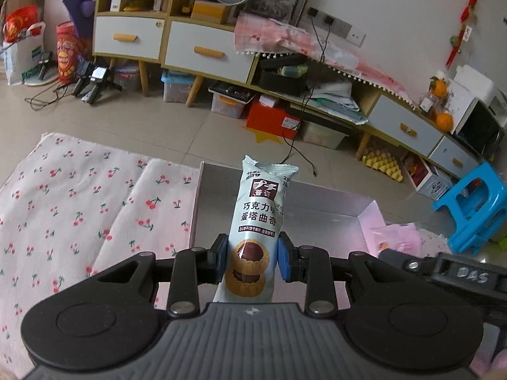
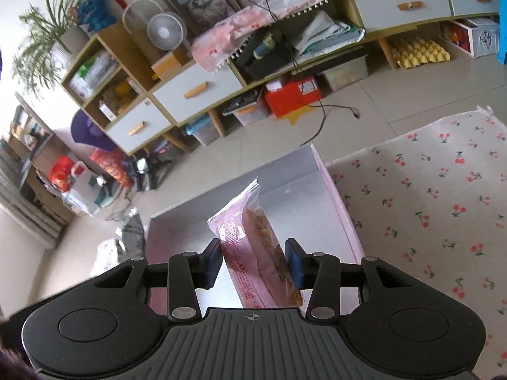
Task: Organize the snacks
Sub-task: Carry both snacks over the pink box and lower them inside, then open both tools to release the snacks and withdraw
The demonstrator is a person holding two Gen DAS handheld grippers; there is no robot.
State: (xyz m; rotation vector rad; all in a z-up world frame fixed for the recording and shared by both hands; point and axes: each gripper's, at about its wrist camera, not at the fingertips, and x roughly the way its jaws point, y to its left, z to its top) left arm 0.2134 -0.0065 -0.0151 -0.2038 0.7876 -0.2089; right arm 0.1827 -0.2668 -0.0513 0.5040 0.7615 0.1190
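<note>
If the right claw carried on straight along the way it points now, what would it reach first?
Most likely the open pink box. The right claw, shut on a pink snack packet, aims down into the box's pale interior, with nothing else visible in between. Depth is hard to judge through the fisheye.

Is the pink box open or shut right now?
Open. No lid covers the pink box; the right wrist view looks straight past the pink snack packet onto the box's bare inner floor and walls.

Each camera sits on its own gripper and looks forward and down, close over the cherry cloth (image 1: 79, 209). Both see the pink box (image 2: 345, 215) and the far cabinet (image 1: 202, 50).
</note>
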